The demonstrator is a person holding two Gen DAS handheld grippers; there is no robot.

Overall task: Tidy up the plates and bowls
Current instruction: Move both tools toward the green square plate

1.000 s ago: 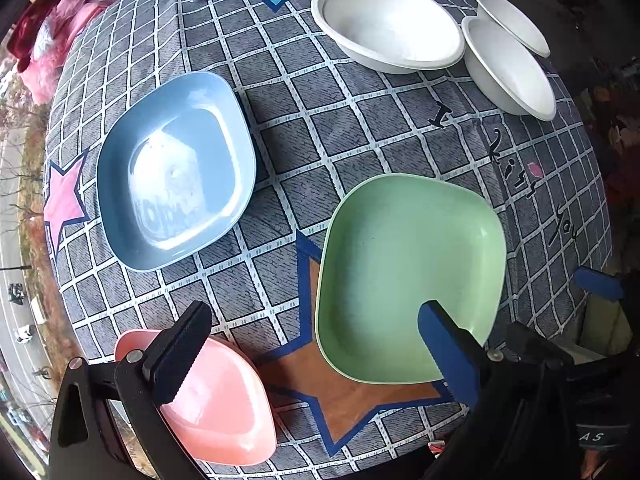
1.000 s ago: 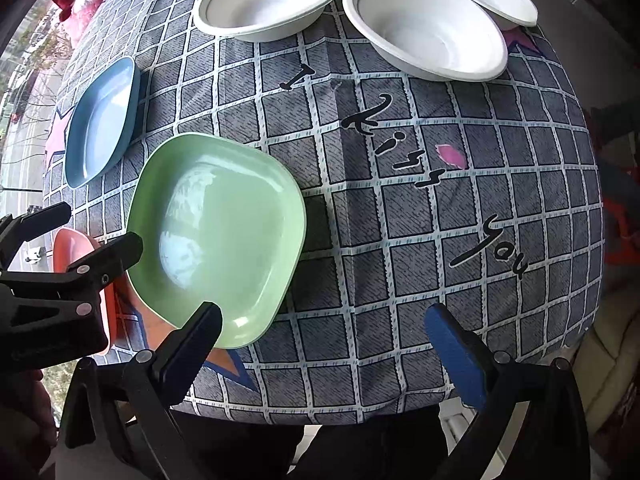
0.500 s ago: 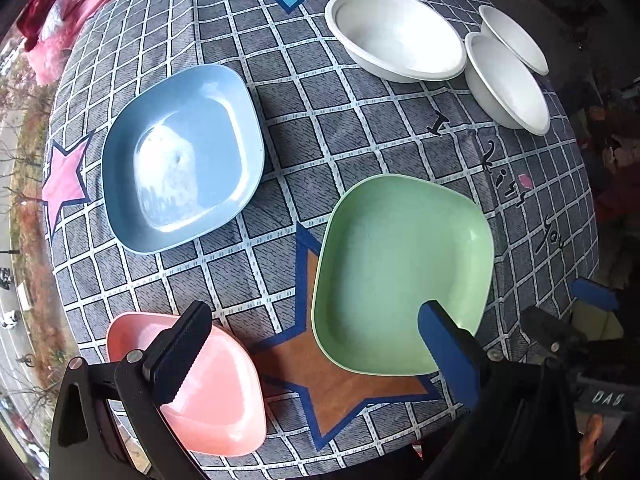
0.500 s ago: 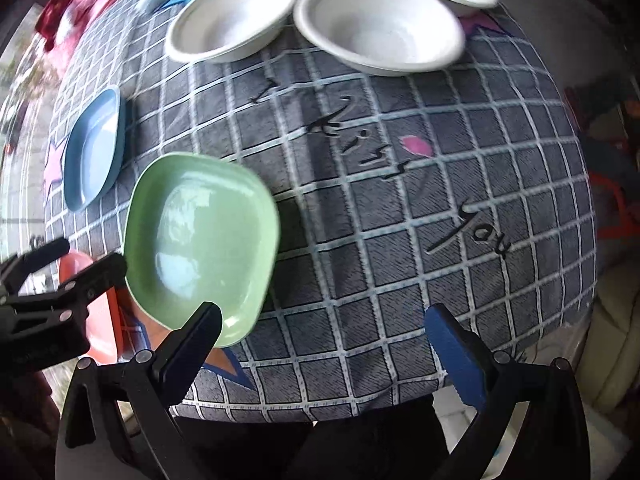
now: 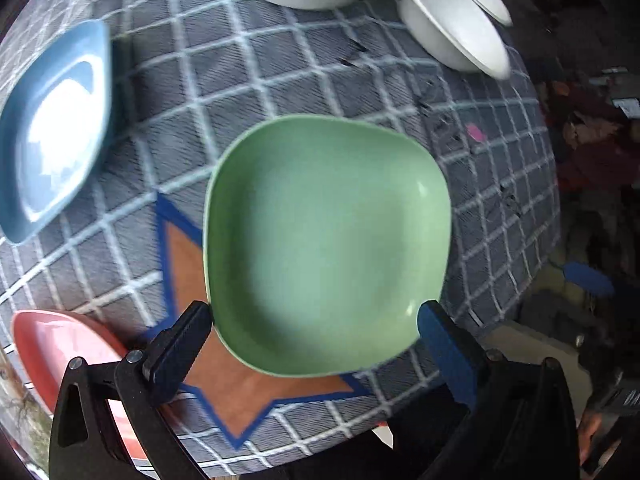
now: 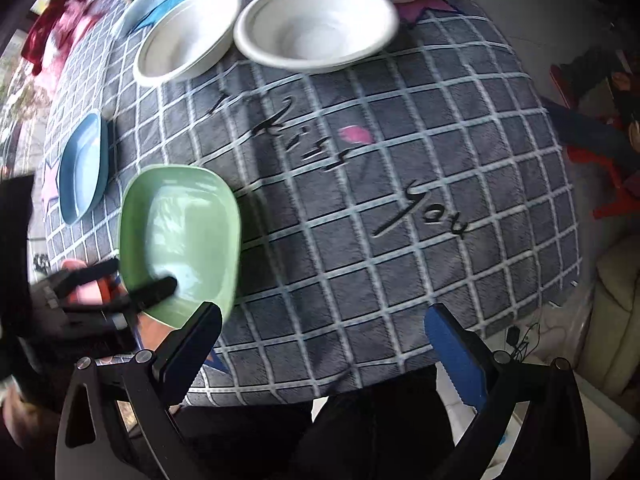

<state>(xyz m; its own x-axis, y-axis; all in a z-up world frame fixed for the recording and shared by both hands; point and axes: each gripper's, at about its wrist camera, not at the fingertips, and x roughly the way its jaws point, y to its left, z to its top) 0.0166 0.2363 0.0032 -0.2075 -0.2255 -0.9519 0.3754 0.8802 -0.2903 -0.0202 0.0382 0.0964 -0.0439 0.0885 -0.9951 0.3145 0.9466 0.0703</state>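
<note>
Left tool [image 5: 316,328] wide open, fingers either side of the near edge of the green plate [image 5: 326,240], nothing gripped; whether they touch the rim cannot be told from the blurred frames. Right tool [image 6: 324,332] also wide open and empty, over the near edge of the surface [image 6: 400,240] with bare checked cloth ahead of it and the green plate off to its left. Blue plate [image 5: 52,128] sits at the left edge, pink plate [image 5: 64,352] at the near-left corner partly behind the left finger, and three white bowls [image 6: 316,32] line the far side, well apart from both tools.
</note>
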